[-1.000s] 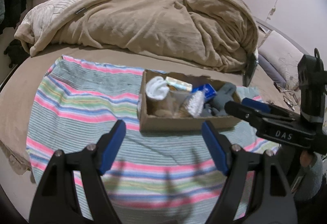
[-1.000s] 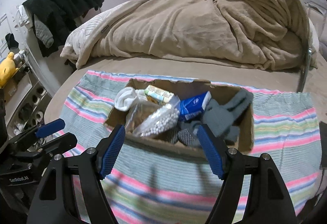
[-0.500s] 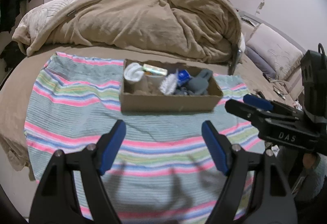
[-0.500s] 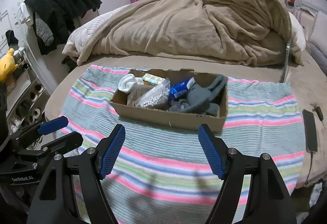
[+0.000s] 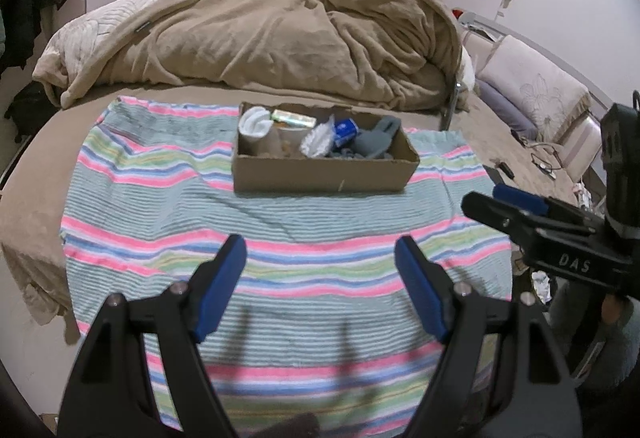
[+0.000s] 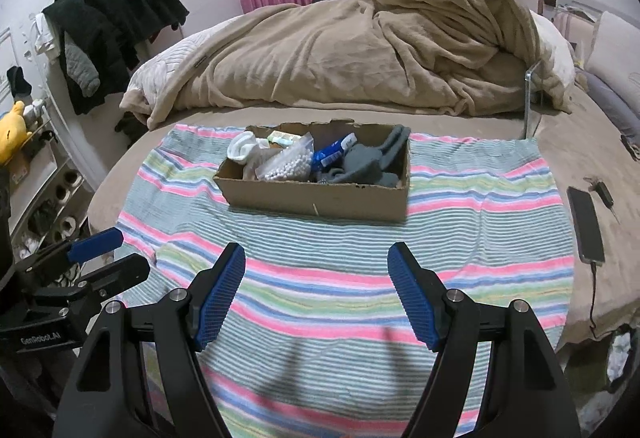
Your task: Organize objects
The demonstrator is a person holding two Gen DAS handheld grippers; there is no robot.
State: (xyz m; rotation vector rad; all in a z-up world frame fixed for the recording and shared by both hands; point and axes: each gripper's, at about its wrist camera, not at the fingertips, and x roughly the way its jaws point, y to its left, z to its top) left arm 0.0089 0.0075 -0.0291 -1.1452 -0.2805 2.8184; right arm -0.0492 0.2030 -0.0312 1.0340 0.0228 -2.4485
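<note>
A cardboard box (image 5: pixel 320 172) (image 6: pixel 316 196) stands on a striped towel (image 5: pixel 280 234) (image 6: pixel 360 250) on the bed. In it lie a white sock (image 5: pixel 254 122) (image 6: pixel 242 148), a bag of white beads (image 5: pixel 318 142) (image 6: pixel 288 166), a blue packet (image 5: pixel 345 129) (image 6: pixel 332 154), grey socks (image 5: pixel 376 142) (image 6: pixel 368 162) and a pale green pack (image 5: pixel 292 117). My left gripper (image 5: pixel 320 294) is open and empty, well short of the box. My right gripper (image 6: pixel 316 294) is open and empty, also back from the box. Each gripper shows at the edge of the other's view.
A heaped beige blanket (image 5: pixel 260 42) (image 6: pixel 360 50) lies behind the box. A phone on a cable (image 6: pixel 586 230) lies on the bed right of the towel. Dark clothes (image 6: pixel 116 30) hang at the left. Pillows (image 5: pixel 532 94) are at the right.
Both grippers have drawn back from the box, which now looks smaller and farther away. Both stay open and empty.
</note>
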